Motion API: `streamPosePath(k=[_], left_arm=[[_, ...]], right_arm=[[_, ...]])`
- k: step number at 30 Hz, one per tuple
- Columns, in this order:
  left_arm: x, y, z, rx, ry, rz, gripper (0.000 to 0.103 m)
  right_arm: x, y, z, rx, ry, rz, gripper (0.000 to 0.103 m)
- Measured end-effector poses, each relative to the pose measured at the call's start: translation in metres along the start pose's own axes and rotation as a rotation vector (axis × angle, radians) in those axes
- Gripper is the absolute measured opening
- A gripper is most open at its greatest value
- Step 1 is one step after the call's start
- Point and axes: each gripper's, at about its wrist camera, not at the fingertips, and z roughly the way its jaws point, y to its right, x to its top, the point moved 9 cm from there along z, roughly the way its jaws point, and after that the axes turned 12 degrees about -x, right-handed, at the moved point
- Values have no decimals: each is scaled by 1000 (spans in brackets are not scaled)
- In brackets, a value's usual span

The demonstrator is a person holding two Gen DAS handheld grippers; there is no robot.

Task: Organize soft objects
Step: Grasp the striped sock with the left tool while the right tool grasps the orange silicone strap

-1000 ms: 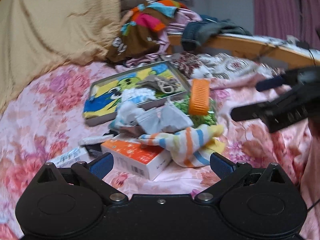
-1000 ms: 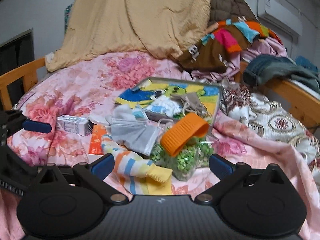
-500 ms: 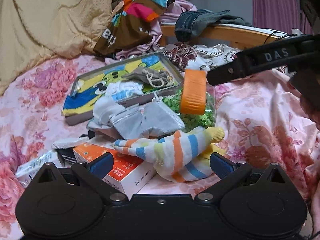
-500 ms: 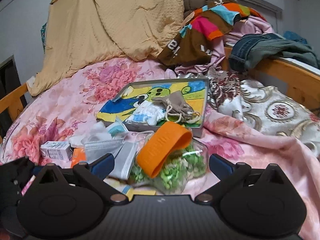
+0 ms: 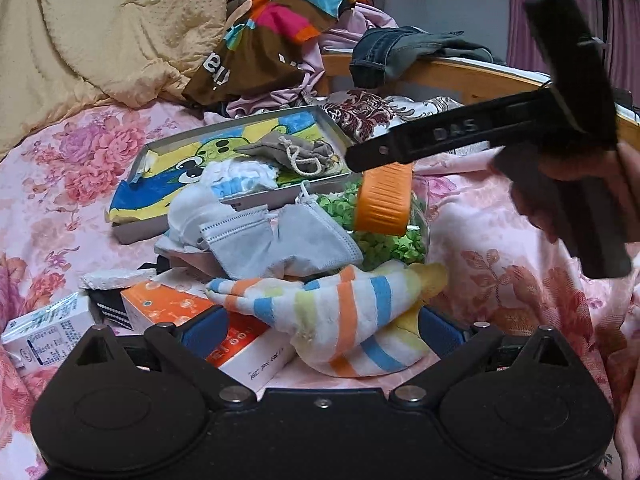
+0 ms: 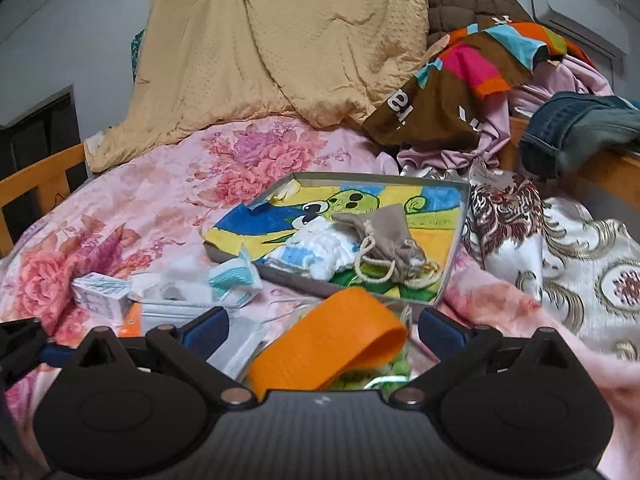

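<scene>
Both hand-held grippers spread: left straddling striped sock, right over orange-lidded jar.

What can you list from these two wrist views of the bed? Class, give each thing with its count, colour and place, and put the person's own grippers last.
striped sock: one, white with orange, blue and yellow bands, nearest the left gripper.
face mask: one, grey, just behind the sock.
jar: one, clear with green filling and an orange lid, on its side right of the mask.
tray: one, grey rim, cartoon lining, mid-bed.
drawstring pouch: one, taupe, inside the tray.
white cloth: one, white and blue, in the tray beside the pouch.
orange box: one, under the sock.
quilt: one, tan, heaped at the back.
left gripper: open, around the sock.
right gripper: open, over the jar.
</scene>
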Motion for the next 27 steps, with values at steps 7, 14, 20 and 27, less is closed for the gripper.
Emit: streamPosePath(k=[7,14,20,27], left_arm=[[-5,-6,9,-22,1,-38,88],[0,-12,13,-39,25,-92,78],[0,-14,15,-37,30,-81,62],[1,-21,13,-35,43,-119,41]], right_arm=[[-5,-1,24,57,-25,-6,102],[-12,-7,29,42,-50,-41,97],[-13,-6,27,20,-60,-52,89],[-4,-8,10,33,-36,-91,72]])
